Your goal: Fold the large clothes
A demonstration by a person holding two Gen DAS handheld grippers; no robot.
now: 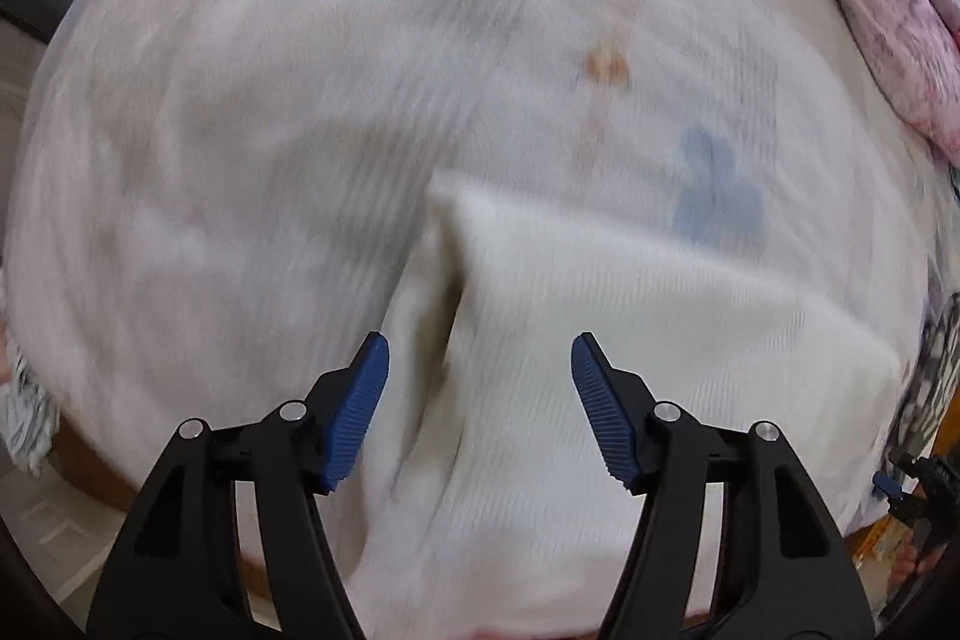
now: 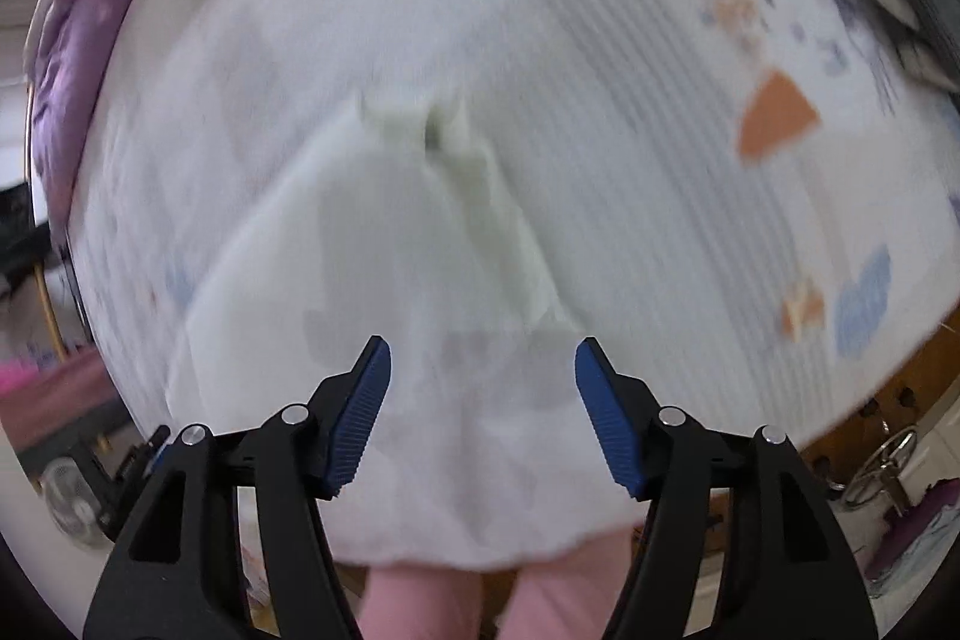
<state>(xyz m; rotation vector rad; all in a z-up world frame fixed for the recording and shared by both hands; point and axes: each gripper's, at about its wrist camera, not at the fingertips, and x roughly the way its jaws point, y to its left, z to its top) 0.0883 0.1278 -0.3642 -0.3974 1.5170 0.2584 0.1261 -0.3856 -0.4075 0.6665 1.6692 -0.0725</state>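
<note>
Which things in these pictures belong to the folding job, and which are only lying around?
For the job:
- white garment, spread on the patterned bed sheet
- left gripper, open above it
- right gripper, open as well

Lying about:
- pink and purple bedding bunched at the bed's edge
- small fan on the floor
- metal rack beside the bed
</note>
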